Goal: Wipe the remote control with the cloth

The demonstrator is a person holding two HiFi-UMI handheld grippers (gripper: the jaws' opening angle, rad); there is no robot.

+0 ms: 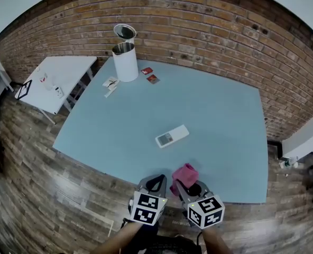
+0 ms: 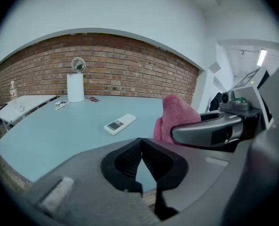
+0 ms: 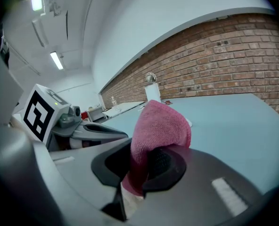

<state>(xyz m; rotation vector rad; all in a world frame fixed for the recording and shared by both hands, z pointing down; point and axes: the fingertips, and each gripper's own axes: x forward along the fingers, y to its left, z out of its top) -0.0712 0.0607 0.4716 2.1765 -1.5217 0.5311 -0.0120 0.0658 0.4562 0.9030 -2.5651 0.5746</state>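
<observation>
A white remote control [image 1: 172, 136] with a small screen lies flat near the middle of the blue table [image 1: 220, 120]; it also shows in the left gripper view [image 2: 119, 124]. My right gripper [image 1: 187, 187] is shut on a pink cloth [image 1: 184, 175], which stands up bunched from its jaws [image 3: 159, 128] over the table's near edge. The cloth [image 2: 175, 117] shows beside the right gripper's body in the left gripper view. My left gripper [image 1: 156, 183] is shut with nothing between its pads [image 2: 140, 160], just left of the right one. Both sit well short of the remote.
A white cylindrical bin [image 1: 125, 61] with its lid raised stands at the table's far left corner, with small cards [image 1: 150, 75] and papers [image 1: 110, 83] near it. A white side table [image 1: 56, 81] stands to the left. A brick wall [image 1: 209, 25] runs behind.
</observation>
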